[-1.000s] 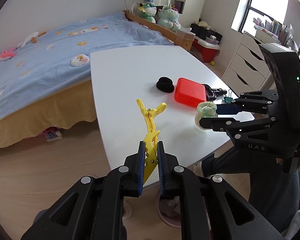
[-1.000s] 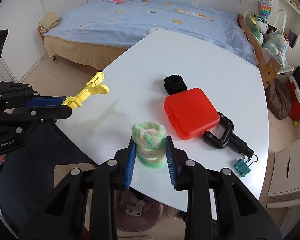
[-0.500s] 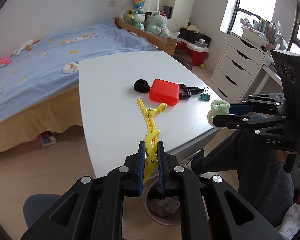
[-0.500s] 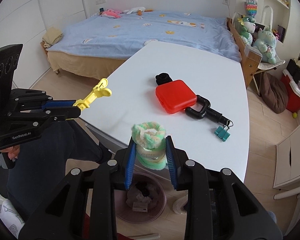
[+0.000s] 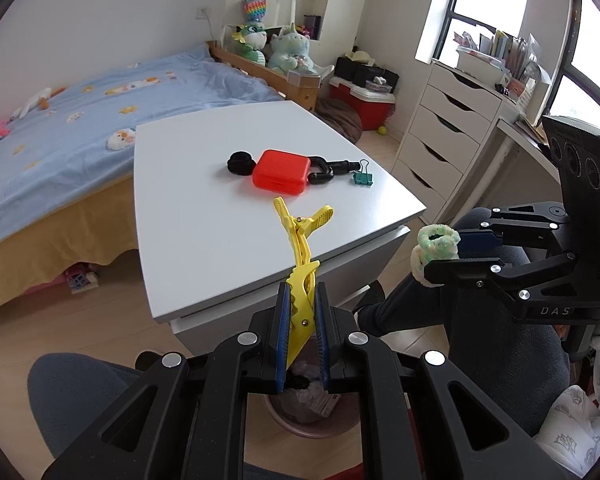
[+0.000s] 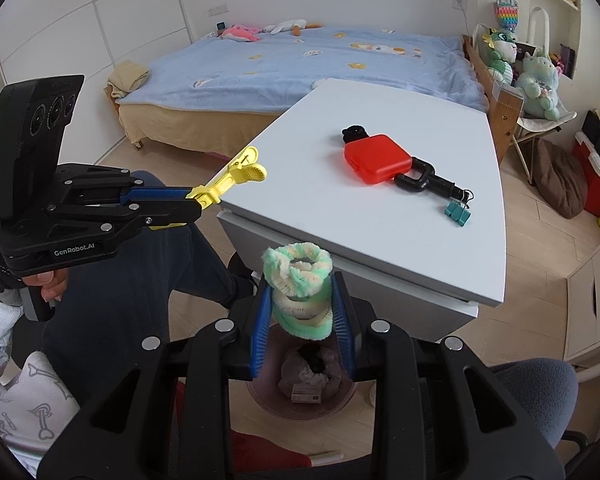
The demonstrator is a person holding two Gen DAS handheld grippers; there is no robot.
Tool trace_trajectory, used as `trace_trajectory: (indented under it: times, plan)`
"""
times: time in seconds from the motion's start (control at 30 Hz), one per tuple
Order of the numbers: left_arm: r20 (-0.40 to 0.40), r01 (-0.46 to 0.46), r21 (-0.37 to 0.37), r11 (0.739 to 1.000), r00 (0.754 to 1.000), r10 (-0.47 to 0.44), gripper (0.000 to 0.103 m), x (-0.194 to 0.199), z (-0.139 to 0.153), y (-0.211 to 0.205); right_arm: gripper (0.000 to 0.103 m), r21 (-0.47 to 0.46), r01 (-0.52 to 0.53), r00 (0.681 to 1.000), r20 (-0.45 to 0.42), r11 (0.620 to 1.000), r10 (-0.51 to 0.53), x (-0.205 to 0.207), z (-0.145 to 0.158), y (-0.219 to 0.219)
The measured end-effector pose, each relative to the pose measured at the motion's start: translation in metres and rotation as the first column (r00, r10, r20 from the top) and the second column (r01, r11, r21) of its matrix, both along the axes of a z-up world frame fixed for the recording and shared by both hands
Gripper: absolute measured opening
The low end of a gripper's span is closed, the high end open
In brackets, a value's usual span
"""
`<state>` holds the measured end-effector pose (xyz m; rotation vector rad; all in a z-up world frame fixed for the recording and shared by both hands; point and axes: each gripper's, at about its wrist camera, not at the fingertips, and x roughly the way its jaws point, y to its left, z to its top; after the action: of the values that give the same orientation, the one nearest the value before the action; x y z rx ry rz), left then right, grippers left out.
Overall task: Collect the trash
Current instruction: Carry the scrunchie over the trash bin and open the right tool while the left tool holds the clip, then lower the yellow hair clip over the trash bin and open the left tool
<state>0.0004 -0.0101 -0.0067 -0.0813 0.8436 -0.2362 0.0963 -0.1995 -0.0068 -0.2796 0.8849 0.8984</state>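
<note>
**Over the bin: both claws loaded**

Below the near edge of the white surface, a pinkish trash bin is sitting on the floor, already holding crumpled waste. My left claw is pinching a yellow hair clip by its tail, jaws pressed tight, directly above the bin. My right claw is squeezing a fluffy green-and-cream scrunchie, also above the bin. A red case, black scrunchie, black handle piece and teal binder clip are lying on the surface.
</note>
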Motion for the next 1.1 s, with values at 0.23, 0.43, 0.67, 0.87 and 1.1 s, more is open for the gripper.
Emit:
trace_trajectory:
  times: [0.23,0.43,0.67,0.87,1.1]
  plan:
    - [-0.001,0.004,-0.01,1.0,1.0,-0.005,0.011,-0.007,-0.001,-0.001,0.029,0.003,-0.03,0.999,-0.036,1.0,0.03,-0.014,-0.008,-0.002]
    - [-0.001,0.006,-0.01,1.0,1.0,-0.006,0.011,-0.009,0.001,-0.001,0.079,0.012,-0.048,0.997,-0.059,0.999,0.048,-0.018,-0.012,-0.004]
    - [-0.009,0.02,-0.013,1.0,1.0,-0.02,0.011,-0.011,0.0,-0.002,0.097,-0.001,0.054,0.998,-0.02,0.999,-0.054,-0.008,-0.011,-0.015]
    - [-0.02,0.041,-0.017,0.999,0.999,-0.042,0.011,-0.013,-0.001,-0.006,0.097,0.003,0.102,0.995,0.001,0.995,-0.102,-0.003,-0.007,-0.025]
    - [-0.023,0.08,-0.018,0.997,0.996,-0.081,0.012,-0.014,0.001,-0.016,0.097,0.006,0.171,0.985,0.033,0.985,-0.171,0.003,0.001,-0.038]
